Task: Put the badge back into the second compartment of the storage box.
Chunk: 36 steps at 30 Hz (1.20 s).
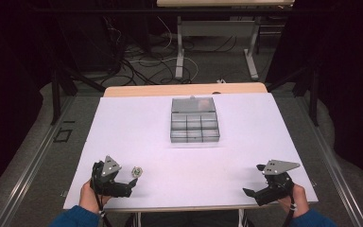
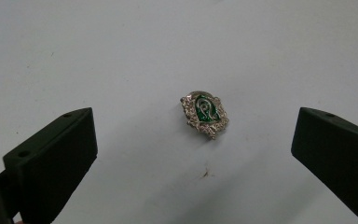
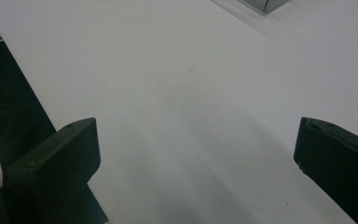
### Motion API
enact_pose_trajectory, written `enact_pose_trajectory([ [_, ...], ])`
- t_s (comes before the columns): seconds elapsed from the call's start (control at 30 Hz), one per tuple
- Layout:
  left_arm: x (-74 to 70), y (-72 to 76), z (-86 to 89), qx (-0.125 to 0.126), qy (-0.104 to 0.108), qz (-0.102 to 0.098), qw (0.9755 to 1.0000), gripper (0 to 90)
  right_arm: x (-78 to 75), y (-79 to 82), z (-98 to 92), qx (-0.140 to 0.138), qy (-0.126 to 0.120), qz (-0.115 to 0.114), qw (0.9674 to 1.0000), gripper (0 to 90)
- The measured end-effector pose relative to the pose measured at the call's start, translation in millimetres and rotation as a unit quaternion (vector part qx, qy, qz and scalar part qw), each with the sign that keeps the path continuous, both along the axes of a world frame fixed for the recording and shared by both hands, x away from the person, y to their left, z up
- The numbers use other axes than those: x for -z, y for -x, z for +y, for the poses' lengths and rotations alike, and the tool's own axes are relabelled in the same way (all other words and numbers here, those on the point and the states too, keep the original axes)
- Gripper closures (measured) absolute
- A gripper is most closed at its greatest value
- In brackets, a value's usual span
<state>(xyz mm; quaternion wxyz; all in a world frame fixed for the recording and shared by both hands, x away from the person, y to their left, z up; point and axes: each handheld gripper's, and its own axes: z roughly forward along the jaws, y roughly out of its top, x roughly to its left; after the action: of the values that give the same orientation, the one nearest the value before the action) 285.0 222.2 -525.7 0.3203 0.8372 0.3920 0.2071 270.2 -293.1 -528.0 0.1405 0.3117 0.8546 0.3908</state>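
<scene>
A small silver brooch with a green centre (image 2: 204,114) lies flat on the white table (image 1: 170,156), just right of my left gripper (image 1: 131,185) in the high view, where the brooch (image 1: 137,171) is a tiny glint. In the left gripper view its jaws stand wide apart on either side of the brooch, a little short of it, not touching; the left gripper (image 2: 193,149) is open. My right gripper (image 1: 253,187) rests near the table's front right corner. It (image 3: 196,154) is open too, with bare table between its jaws.
A clear plastic organiser box (image 1: 194,120) with several small compartments stands at the middle back of the table; its corner (image 3: 261,4) shows in the right gripper view. The table's front edge (image 1: 189,207) runs just behind both hands.
</scene>
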Motion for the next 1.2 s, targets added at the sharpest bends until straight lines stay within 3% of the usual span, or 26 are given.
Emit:
enact_pose_trajectory([
  [0.2,4.8,-11.7,-2.8,-0.007,0.010,0.014,0.9998,0.5,1.3,-0.8,0.7,0.001,0.000,-0.007,1.0000,0.1],
  [0.4,8.3,-21.3,-6.2,-0.012,0.016,0.027,0.9995,1.6,0.9,0.1,0.7,0.002,0.004,0.002,1.0000,0.1],
  [0.77,15.5,-32.9,-9.8,-0.011,0.005,0.049,0.9987,4.0,1.6,0.1,1.0,0.002,0.008,0.003,1.0000,0.1],
  [0.97,20.1,-35.6,-13.4,-0.014,-0.002,0.046,0.9988,15.2,2.4,-0.9,1.1,-0.001,0.011,-0.004,0.9999,0.1],
  [1.1,21.3,-35.5,-16.7,-0.009,-0.012,0.058,0.9982,22.9,2.9,-1.1,1.2,-0.002,0.009,-0.005,0.9999,0.1],
  [1.2,23.5,-36.6,-16.5,-0.007,-0.004,0.061,0.9981,31.8,2.8,-0.2,1.7,0.002,0.009,0.002,1.0000,0.1],
])
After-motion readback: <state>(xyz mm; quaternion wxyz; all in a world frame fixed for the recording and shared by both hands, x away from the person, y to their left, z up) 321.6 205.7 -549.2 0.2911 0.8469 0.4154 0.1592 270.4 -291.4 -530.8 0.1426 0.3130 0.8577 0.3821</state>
